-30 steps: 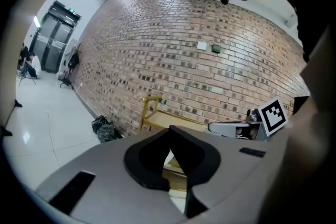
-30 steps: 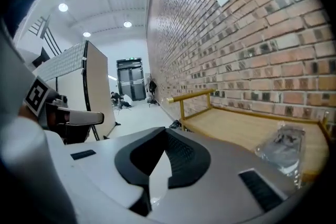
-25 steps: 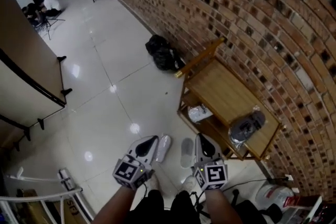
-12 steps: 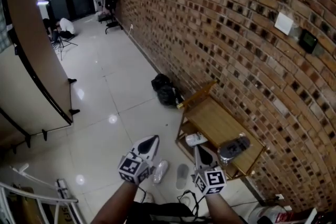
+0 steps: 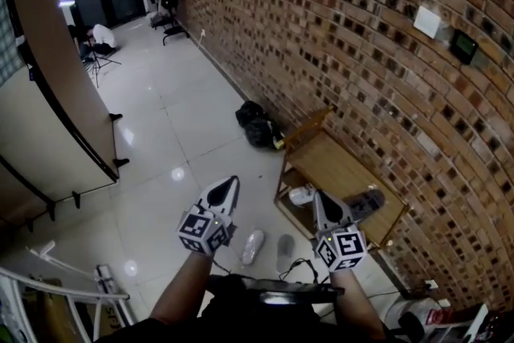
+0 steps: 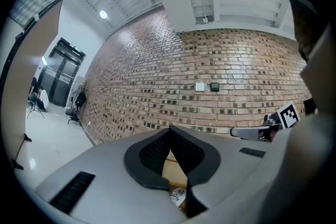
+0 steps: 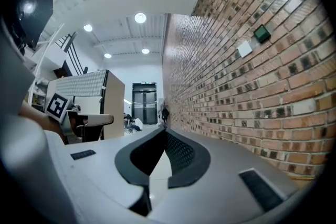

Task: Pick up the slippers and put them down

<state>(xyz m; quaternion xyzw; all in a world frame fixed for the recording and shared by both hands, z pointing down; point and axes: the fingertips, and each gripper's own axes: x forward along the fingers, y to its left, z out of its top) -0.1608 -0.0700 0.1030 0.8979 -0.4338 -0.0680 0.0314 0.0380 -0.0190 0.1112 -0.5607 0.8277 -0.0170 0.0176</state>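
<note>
Left gripper [image 5: 228, 185]: grey tapered jaws pressed together, empty.
Right gripper [image 5: 322, 199]: likewise closed, empty.
Slippers [image 5: 252, 247]: pale, oblong, 6 o'clock, on glossy tiles [image 5: 161, 140].

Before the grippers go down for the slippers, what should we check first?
1. Slippers in sight: ok, pale slippers lie side by side on the floor.
2. Left gripper empty: ok, jaws closed on nothing.
3. Right gripper empty: ok, likewise closed on nothing.
4. Jaws open to grab: not ok, both are shut.
5. Grippers aimed at slippers: not ok, both point level, not at the floor.
6. Room beside wooden rack: ok, slippers lie apart from it.
</note>
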